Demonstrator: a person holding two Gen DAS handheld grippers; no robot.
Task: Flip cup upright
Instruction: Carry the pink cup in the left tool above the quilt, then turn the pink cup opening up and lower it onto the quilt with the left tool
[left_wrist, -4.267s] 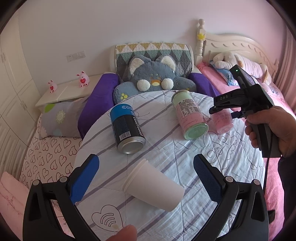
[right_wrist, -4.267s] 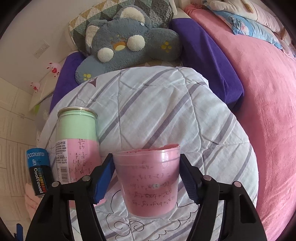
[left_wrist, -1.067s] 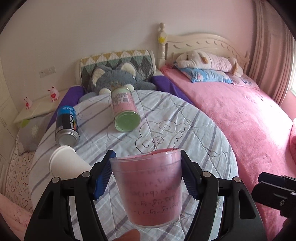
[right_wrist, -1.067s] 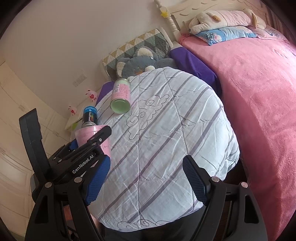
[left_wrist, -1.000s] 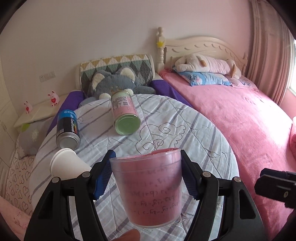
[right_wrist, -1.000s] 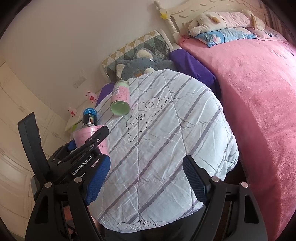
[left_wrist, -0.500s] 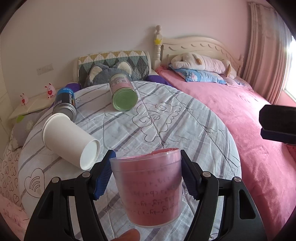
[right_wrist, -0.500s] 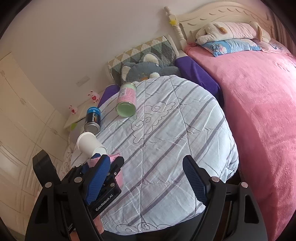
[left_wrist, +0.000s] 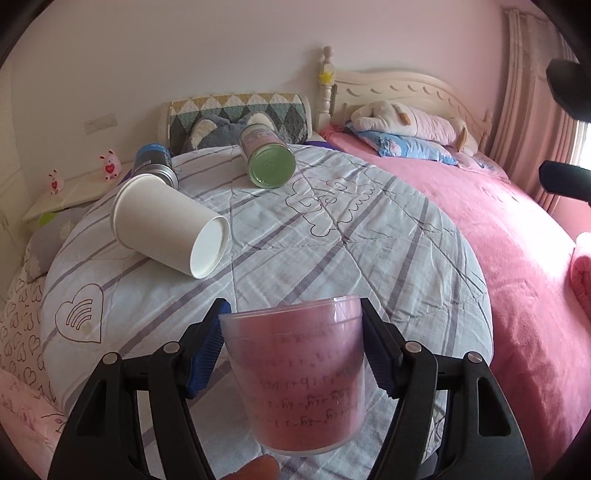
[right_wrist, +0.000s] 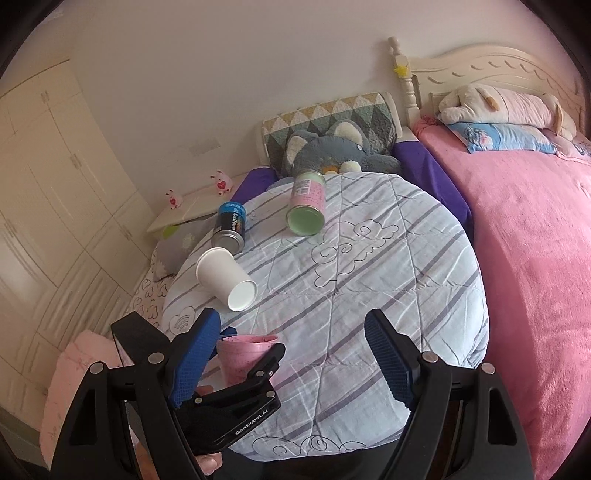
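My left gripper (left_wrist: 291, 345) is shut on a translucent pink cup (left_wrist: 299, 384), held upright with its mouth up, low over the near edge of the striped round table (left_wrist: 369, 258). The cup (right_wrist: 242, 356) and left gripper (right_wrist: 246, 360) also show in the right wrist view, at the table's near left edge. My right gripper (right_wrist: 291, 356) is open and empty, raised above the near side of the table. A white paper cup (left_wrist: 170, 230) lies on its side at the left of the table, its base toward me; it also shows in the right wrist view (right_wrist: 225, 278).
A green-and-pink can (left_wrist: 267, 158) and a blue-and-black can (left_wrist: 155, 162) lie on their sides at the far side of the table. A grey plush cushion (right_wrist: 332, 149) sits behind them. A pink bed (right_wrist: 535, 240) lies to the right, a white nightstand (right_wrist: 192, 210) at the left.
My left gripper has carried the pink cup lower and nearer the table's near edge over the last second. My right gripper, empty, has drawn back and up. The white cup has not moved.
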